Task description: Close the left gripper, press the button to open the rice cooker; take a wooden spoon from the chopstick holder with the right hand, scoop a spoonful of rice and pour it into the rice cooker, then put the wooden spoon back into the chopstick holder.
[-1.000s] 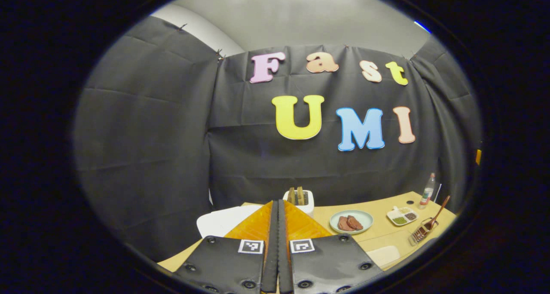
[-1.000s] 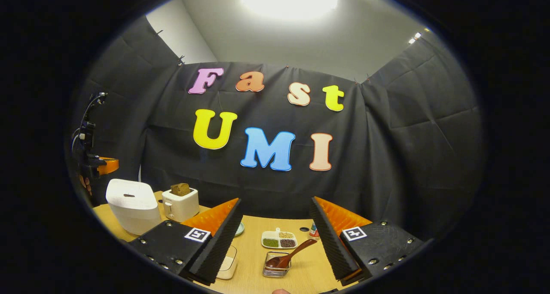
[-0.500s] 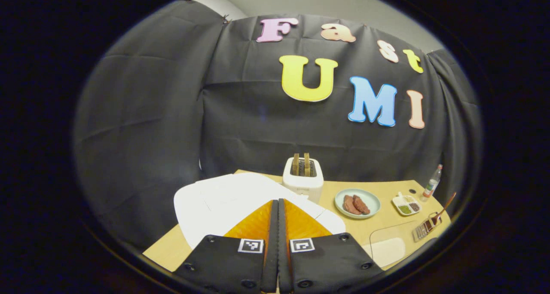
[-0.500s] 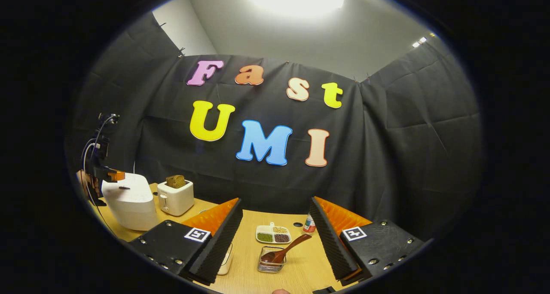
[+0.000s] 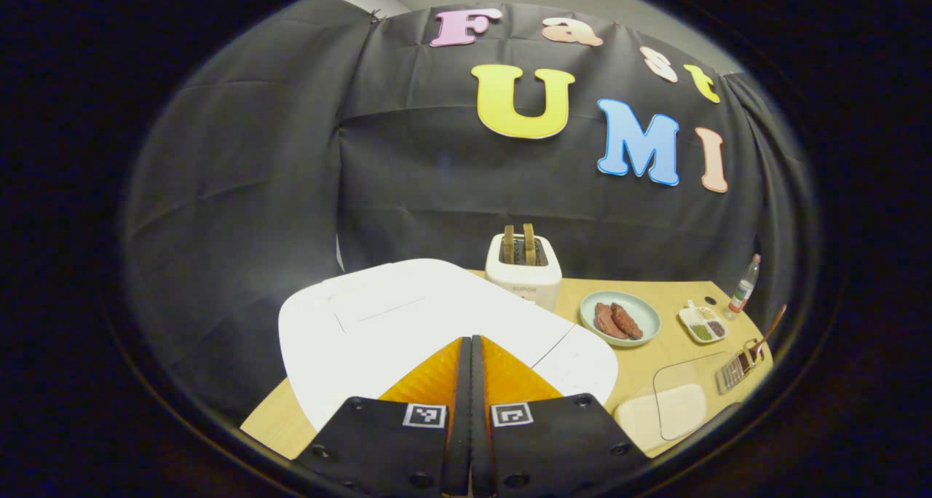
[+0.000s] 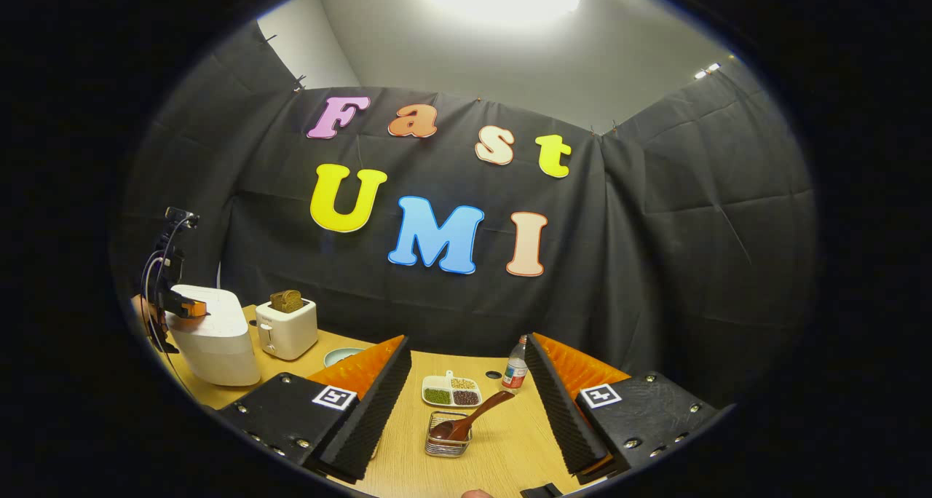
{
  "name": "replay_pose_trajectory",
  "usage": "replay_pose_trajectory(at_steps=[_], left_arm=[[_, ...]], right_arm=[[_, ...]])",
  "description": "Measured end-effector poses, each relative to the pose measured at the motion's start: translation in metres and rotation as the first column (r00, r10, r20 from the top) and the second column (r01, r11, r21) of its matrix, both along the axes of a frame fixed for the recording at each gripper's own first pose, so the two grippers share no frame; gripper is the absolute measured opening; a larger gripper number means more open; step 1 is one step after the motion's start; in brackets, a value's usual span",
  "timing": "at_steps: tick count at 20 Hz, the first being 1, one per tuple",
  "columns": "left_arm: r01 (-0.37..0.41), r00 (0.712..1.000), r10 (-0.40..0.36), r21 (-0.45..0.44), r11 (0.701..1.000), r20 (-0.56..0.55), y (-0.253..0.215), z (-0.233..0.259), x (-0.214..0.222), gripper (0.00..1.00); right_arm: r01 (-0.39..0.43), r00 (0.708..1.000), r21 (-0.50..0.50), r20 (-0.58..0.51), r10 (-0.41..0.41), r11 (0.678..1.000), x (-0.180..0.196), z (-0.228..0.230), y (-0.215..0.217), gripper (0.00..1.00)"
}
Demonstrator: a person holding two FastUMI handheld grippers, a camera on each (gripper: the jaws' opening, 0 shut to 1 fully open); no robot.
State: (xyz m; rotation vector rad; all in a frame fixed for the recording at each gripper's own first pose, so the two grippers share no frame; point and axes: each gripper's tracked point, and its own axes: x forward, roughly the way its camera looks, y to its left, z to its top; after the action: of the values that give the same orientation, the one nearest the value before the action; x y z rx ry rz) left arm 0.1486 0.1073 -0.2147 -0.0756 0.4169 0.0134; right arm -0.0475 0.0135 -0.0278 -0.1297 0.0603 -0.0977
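The white rice cooker (image 5: 408,323) sits with its lid down right under my left gripper (image 5: 471,340), which is shut with nothing between its fingers. In the right gripper view that left gripper (image 6: 187,308) rests at the top front of the rice cooker (image 6: 215,334); whether it touches the button I cannot tell. My right gripper (image 6: 466,341) hangs open and empty above the table. Just beyond it the wooden spoon (image 6: 473,415) leans in the wire chopstick holder (image 6: 447,444). A clear container of rice (image 5: 670,409) stands right of the cooker, near the chopstick holder (image 5: 734,368).
A white toaster (image 5: 523,271) with bread stands behind the cooker. To its right are a plate of meat (image 5: 644,323), a divided dish of grains (image 6: 451,394) and a small bottle (image 6: 515,367). The wooden table (image 6: 510,454) ends at the black cloth wall.
My left gripper, still shut, has dropped and tipped down toward the cooker lid, which now looms large. The right gripper stayed open and shifted slightly, with the spoon holder now a bit higher in its view.
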Motion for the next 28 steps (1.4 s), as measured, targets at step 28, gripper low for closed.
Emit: replay_pose_trajectory(at_steps=[28], left_arm=[[-0.099, 0.988, 0.098, 0.000, 0.995, 0.119, 0.001, 0.064, -0.017, 0.09]], right_arm=[[-0.022, 1.000, 0.073, -0.010, 0.023, 0.997, 0.020, -0.013, -0.050, 0.96]])
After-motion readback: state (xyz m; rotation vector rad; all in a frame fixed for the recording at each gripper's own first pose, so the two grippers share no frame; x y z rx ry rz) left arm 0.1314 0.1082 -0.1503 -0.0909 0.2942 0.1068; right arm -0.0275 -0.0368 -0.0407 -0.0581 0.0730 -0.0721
